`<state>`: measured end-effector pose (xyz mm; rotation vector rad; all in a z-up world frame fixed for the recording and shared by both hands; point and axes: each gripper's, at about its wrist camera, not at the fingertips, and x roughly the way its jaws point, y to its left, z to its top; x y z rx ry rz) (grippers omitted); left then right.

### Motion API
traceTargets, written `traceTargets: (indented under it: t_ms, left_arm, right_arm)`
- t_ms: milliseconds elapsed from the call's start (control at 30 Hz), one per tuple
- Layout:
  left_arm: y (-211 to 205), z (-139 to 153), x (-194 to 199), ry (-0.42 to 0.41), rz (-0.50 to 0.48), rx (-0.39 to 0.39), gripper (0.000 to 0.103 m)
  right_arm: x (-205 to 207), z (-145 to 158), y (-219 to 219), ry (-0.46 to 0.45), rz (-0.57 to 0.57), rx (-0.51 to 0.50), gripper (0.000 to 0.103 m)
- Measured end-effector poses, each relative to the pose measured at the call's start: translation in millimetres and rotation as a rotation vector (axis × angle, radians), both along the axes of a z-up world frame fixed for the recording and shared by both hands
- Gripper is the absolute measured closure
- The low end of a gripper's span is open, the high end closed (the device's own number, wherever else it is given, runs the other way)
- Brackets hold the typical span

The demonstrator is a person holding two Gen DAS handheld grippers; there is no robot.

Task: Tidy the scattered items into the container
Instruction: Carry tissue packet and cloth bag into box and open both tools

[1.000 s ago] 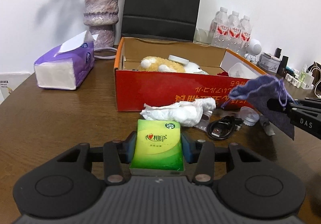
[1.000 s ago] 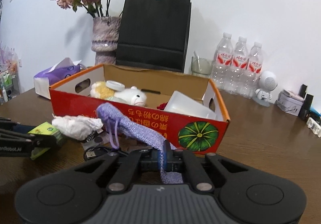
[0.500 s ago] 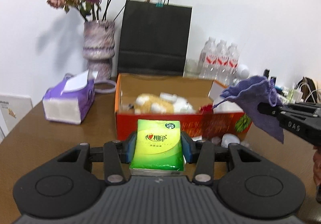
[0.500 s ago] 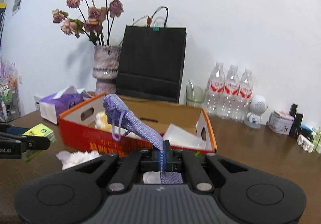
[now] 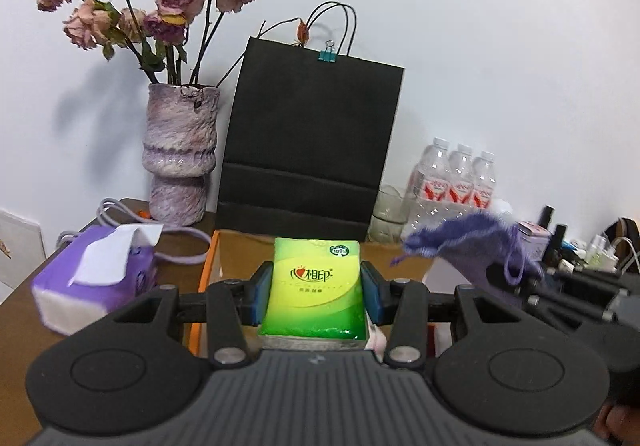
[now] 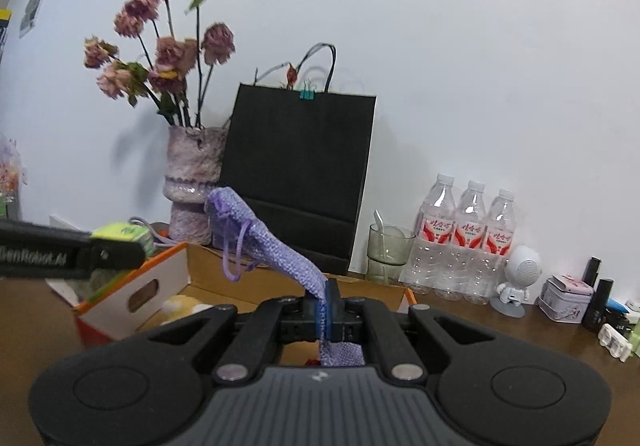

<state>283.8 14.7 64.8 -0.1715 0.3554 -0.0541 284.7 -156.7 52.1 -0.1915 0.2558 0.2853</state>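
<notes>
My left gripper [image 5: 316,292] is shut on a green tissue pack [image 5: 316,286], its blue pads pressing both sides, held above the near wall of the red cardboard box [image 5: 208,266]. My right gripper [image 6: 326,310] is shut on a purple knitted drawstring pouch [image 6: 264,242], which sticks up and left over the box [image 6: 132,294]. A yellow plush toy [image 6: 180,304] lies inside. In the left wrist view the pouch [image 5: 468,246] and right gripper [image 5: 536,286] hang at the right; in the right wrist view the left gripper [image 6: 136,246] with the green pack [image 6: 120,232] is at the left.
Behind the box stand a black paper bag [image 5: 308,142], a vase of dried roses [image 5: 182,162], a glass [image 6: 386,250] and three water bottles [image 6: 468,234]. A purple tissue box [image 5: 96,278] sits left on the brown table [image 6: 500,326]. Small items [image 6: 568,298] crowd the right.
Both grippers have risen and moved forward toward the box, each keeping its item. The loose items on the table in front of the box have dropped out of view.
</notes>
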Motion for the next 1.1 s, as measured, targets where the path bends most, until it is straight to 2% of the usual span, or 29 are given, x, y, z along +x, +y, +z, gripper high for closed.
traceTargets:
  t_ms: [100,233,467,500,533,567,600,633,667,700,900,1100]
  left_arm:
    - [-1.2,-4.9,26.2,0.002,0.003,-0.019,0.057]
    - [-5.2,-18.9,62.4,0.052,-0.006,-0.009,0.057]
    - [-2.6,-34.7,90.7,0.11,0.004,0.015,0.056]
    - [-2.3,-36.2,93.1,0.124,-0.002,0.021,0.054]
    - [-2.6,-37.8,95.4,0.142,-0.006,0.03,0.038]
    - [-3.2,-39.0,97.1,0.159,-0.004,0.042,0.011]
    - [-4.5,-39.3,97.1,0.166,0.008,0.057,0.001]
    - [-6.2,-38.9,95.4,0.162,0.023,0.076,0.0]
    - [-7.6,-37.9,94.1,0.157,0.027,0.09,0.0]
    - [-8.3,-36.8,93.0,0.155,0.023,0.095,0.0]
    - [-6.1,-37.5,93.4,0.17,0.03,0.082,0.0]
    - [-4.1,-37.7,94.7,0.178,0.035,0.068,0.0]
  right_arm:
    - [25.0,-7.2,9.2,0.006,-0.007,-0.033,0.101]
    - [57.5,-16.6,18.2,0.023,-0.008,-0.07,0.101]
    - [91.5,-29.2,22.2,0.077,0.016,-0.121,0.101]
    - [93.1,-30.5,23.6,0.084,0.023,-0.131,0.1]
    - [94.9,-31.9,25.1,0.097,0.032,-0.144,0.099]
    - [96.7,-33.6,26.1,0.112,0.042,-0.154,0.089]
    - [98.2,-35.7,27.0,0.128,0.048,-0.162,0.064]
    - [98.9,-37.6,27.6,0.14,0.05,-0.168,0.046]
    - [98.9,-38.7,27.7,0.144,0.05,-0.172,0.012]
    - [97.9,-39.0,27.9,0.143,0.054,-0.178,0.0]
    - [96.8,-33.1,23.3,0.17,0.068,-0.148,0.0]
    - [101.7,-32.8,17.0,0.189,0.036,-0.126,0.0]
